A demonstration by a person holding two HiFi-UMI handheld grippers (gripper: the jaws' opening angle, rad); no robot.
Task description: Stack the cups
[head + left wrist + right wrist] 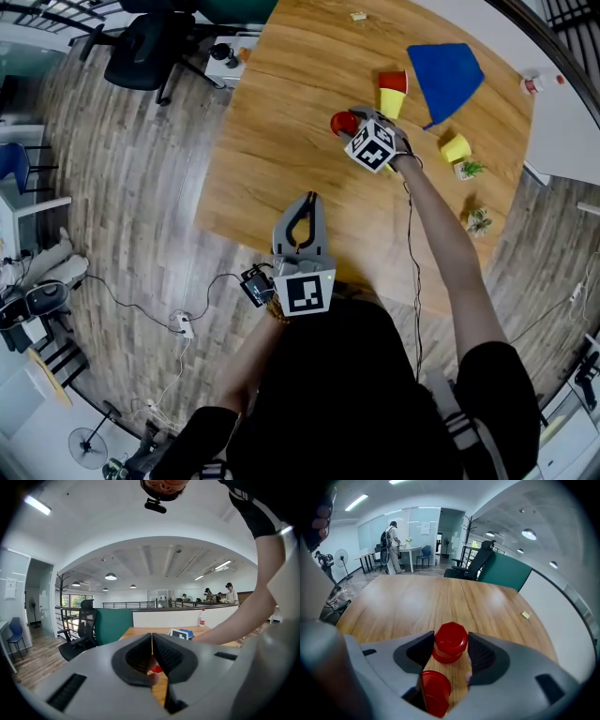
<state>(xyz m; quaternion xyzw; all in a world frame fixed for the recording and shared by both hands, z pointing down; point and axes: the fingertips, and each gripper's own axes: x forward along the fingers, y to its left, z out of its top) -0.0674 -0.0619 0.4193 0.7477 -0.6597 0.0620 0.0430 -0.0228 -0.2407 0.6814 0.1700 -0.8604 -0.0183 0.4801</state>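
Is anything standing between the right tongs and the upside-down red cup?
Nothing visible is in the way. The red cup stands base up on the table, between the jaws of the right tongs, which press on its sides.

The left gripper [307, 199] is held close in front of the body on a bent arm, pointing nearly level, with its jaws pressed together and nothing between them. The right arm [441, 234] is stretched well forward, bare below a dark short sleeve, and tips the right gripper [359, 120] steeply downward. Its jaws stand partly apart, with a pad against either side of an upturned red cup [451, 641].
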